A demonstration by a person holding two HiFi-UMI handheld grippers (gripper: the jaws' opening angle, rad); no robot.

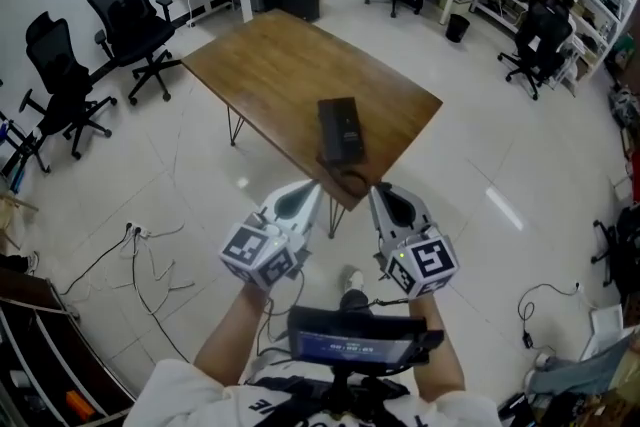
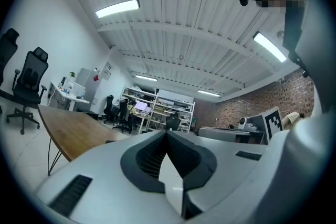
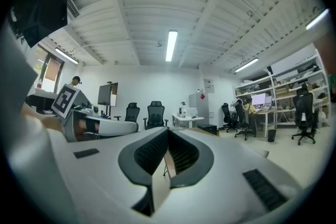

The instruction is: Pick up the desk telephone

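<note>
Holding: nothing; my left fingers (image 1: 300,203) and right fingers (image 1: 393,205) are closed, empty.
Telephone (image 1: 340,129): untouched on surface (image 1: 270,65), ahead of both.
Remaining: reach, open, grip, lift.

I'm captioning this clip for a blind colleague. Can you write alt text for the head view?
A person's left gripper and right gripper, both shut and empty, point at a black desk telephone lying near the corner of a wooden table. Office chairs stand around it.
</note>
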